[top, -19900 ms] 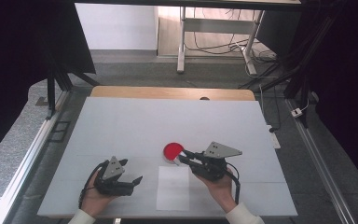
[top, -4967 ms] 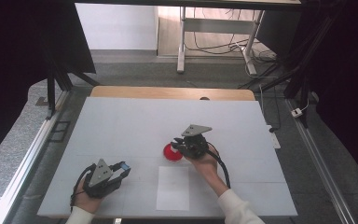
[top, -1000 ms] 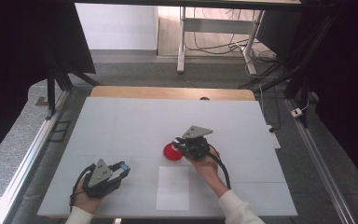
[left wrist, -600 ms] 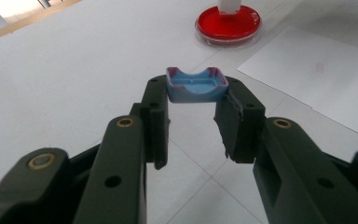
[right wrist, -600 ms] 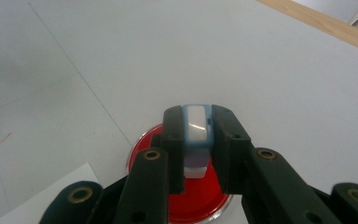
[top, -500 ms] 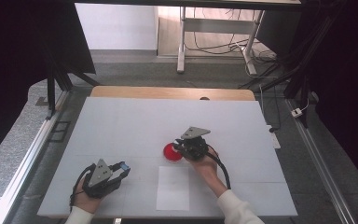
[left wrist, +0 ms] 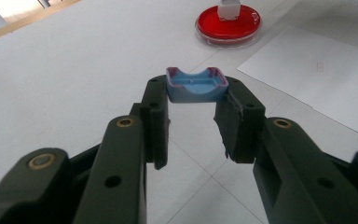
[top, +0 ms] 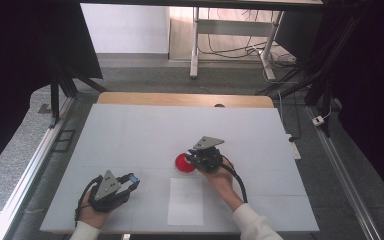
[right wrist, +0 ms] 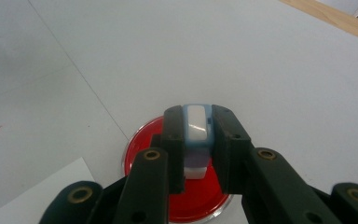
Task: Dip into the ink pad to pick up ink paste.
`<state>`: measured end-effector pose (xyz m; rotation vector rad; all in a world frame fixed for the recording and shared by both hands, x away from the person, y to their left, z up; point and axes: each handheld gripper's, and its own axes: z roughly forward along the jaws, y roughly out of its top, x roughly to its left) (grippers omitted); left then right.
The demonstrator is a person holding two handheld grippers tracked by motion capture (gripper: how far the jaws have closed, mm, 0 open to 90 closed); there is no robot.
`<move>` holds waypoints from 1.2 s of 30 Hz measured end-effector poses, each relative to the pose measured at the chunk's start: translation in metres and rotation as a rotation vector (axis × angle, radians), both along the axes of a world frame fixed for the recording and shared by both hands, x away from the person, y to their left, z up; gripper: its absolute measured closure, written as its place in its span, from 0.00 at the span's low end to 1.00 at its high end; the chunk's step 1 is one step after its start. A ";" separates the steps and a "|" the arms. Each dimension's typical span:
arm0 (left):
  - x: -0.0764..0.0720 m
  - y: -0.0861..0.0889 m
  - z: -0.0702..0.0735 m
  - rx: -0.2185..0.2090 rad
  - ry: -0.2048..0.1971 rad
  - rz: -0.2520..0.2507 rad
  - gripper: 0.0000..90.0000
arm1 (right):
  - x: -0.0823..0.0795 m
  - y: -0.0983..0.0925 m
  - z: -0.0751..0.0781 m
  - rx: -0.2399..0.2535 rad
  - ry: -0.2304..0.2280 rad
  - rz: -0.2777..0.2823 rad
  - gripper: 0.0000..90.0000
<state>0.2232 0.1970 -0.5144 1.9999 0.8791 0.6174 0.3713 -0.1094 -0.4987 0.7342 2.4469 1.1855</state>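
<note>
Moved: nothing since a second ago; both hands stay put.
Counter (top: pixel 130 130): one, white.
Paper sheet (top: pixel 186 201): one; tiny mark, unreadable.
Red dish (right wrist: pixel 144 140): one, mid-counter.
Right gripper (right wrist: pixel 196 140): jaws clamp white-blue block (right wrist: pixel 196 122) over dish.
Left gripper (left wrist: pixel 193 116): jaws pinch blue cap (left wrist: pixel 196 86).

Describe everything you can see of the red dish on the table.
The red dish is a shallow round one, bright red inside with a thin clear rim, and it looks like glossy plastic or glass. It lies flat on the white table, near its middle, just beyond a white sheet of paper. The right gripper is above it, shut on a small white and blue block; the block's lower end is over the red surface, but whether it touches cannot be told. Nothing else lies in the dish.
</note>
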 end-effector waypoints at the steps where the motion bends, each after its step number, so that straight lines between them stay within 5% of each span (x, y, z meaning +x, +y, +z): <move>1: 0.000 0.000 0.000 0.000 0.000 0.000 0.72 | 0.000 0.000 0.000 -0.002 -0.003 0.000 0.83; 36: -0.001 -0.001 0.000 0.001 -0.001 -0.003 0.72 | 0.000 0.000 -0.005 -0.011 0.006 -0.007 0.84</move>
